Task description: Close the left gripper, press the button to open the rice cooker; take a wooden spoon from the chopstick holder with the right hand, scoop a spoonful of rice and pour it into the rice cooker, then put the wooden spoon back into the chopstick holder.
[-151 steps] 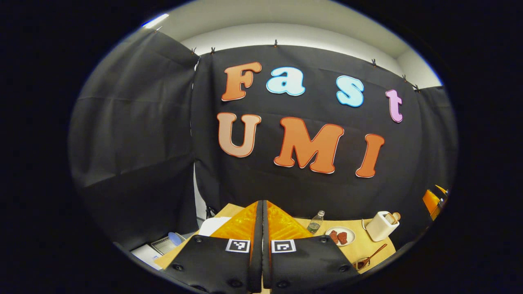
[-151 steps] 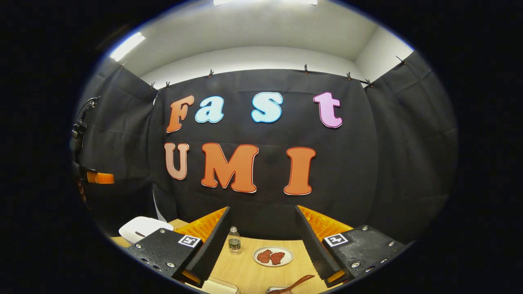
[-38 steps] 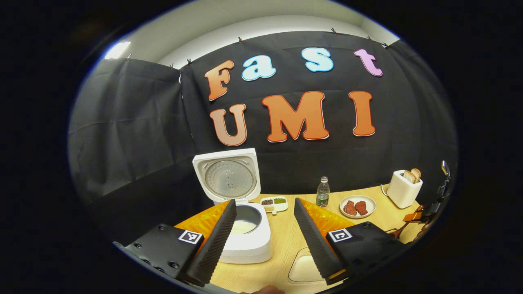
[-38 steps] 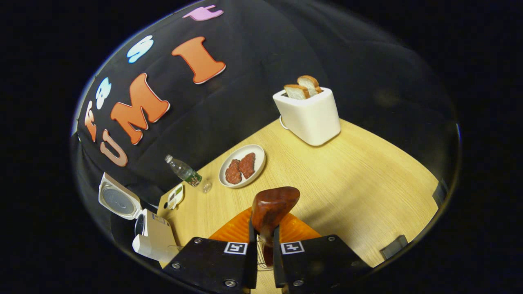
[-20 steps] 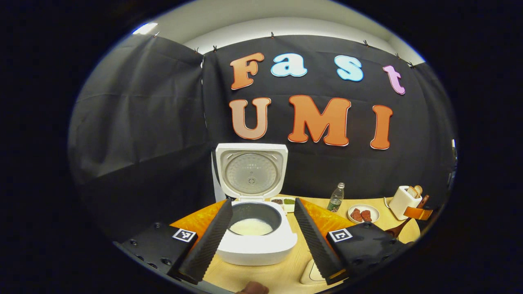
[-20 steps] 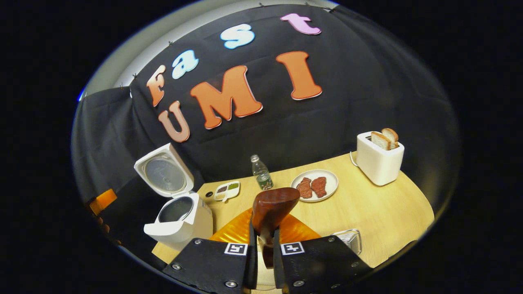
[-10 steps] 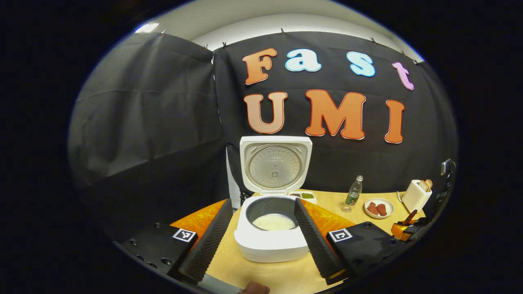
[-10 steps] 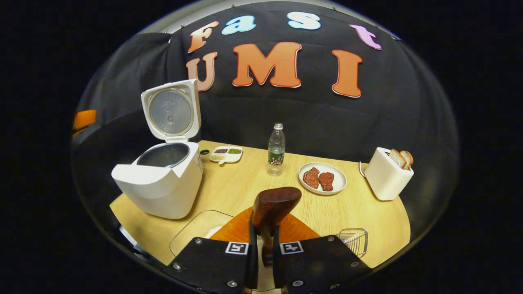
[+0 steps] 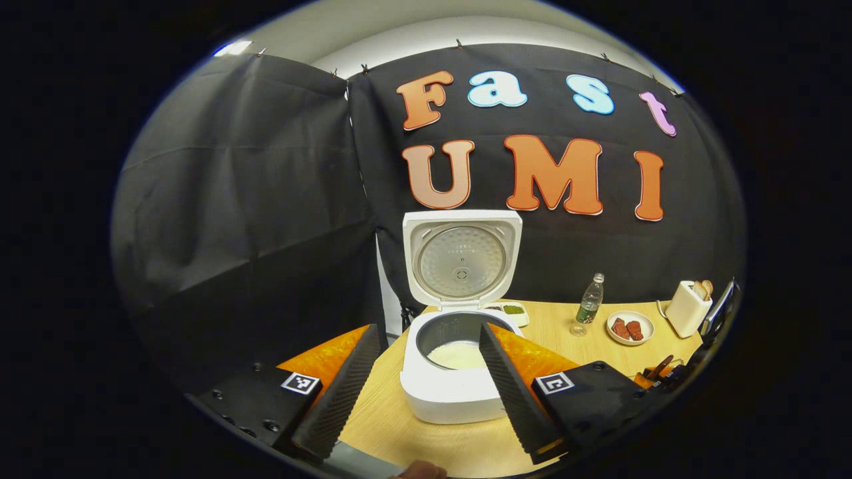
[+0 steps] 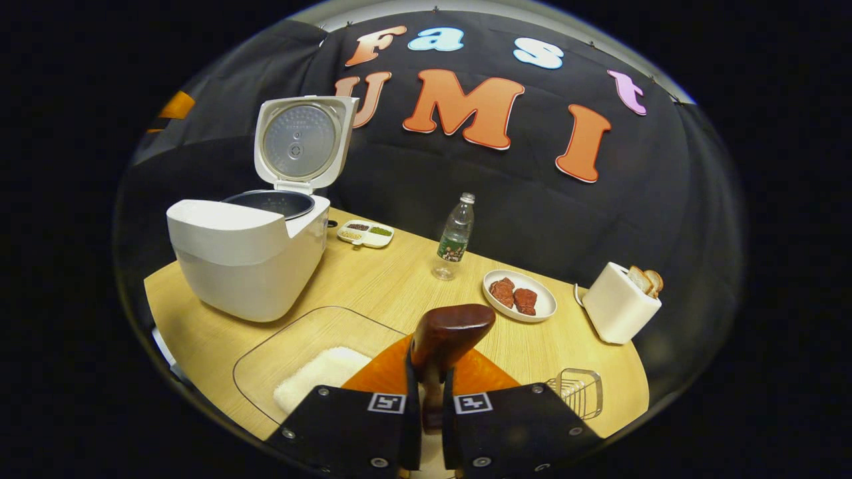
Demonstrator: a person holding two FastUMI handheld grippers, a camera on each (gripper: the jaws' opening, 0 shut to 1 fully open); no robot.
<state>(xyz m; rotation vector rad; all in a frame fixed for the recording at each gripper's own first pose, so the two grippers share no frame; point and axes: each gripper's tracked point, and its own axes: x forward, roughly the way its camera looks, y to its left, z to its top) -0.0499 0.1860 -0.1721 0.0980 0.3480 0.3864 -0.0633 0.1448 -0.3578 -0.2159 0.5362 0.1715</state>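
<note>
Light wooden worktop [image 10: 399, 279]: nearest, right gripper [image 10: 426, 406] clamped on the reddish-brown wooden spoon [image 10: 447, 332], above a clear tray of white rice [image 10: 319, 372]; wire chopstick holder [image 10: 578, 392] just beside. Farther, left gripper [image 9: 426, 379] spread wide, empty, before the white rice cooker [image 9: 449, 386], lid raised.

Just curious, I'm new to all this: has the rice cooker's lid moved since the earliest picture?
Yes. The lid now stands upright against the black wall cloth, above the rice cooker; earlier it lay shut, low on the table.

Glossy wooden spoon [image 10: 447, 336], pale wood-grain table [image 10: 399, 286], matt cloth wall [image 9: 266, 199]
</note>
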